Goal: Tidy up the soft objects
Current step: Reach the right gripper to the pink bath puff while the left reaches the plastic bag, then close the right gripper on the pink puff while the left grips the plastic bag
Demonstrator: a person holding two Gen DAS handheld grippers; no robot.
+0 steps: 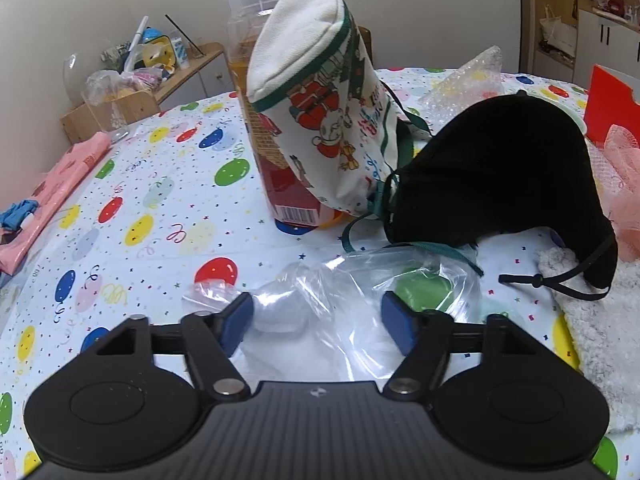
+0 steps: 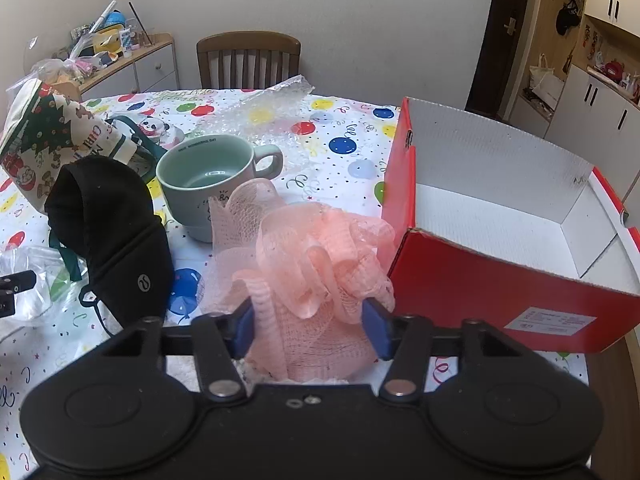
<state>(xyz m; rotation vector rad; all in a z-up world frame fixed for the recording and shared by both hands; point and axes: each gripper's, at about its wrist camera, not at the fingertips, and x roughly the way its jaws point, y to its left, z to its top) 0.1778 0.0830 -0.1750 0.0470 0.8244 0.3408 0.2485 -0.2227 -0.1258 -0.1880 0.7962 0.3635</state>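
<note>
Right claw [image 2: 308, 328] pinches pink mesh sponge [image 2: 316, 264]; red box [image 2: 500, 292] at 3 o'clock. Left claw [image 1: 316, 324] spread around clear plastic bag [image 1: 360, 280] on table [image 1: 160, 208].

In the right wrist view, the bath puff [image 2: 316, 264] sat low in the middle on the table [image 2: 344, 128], with the cup [image 2: 212, 184] just behind it and the open box [image 2: 500, 216] beside it on the right. The face mask [image 2: 116, 236] lay to the left of the puff, and the drawstring bag [image 2: 48, 140] stood behind the mask at the left edge. In the left wrist view, the plastic bag [image 1: 360, 292] lay low in the middle, in front of the drawstring bag [image 1: 320, 116] and the bottle [image 1: 264, 120].
</note>
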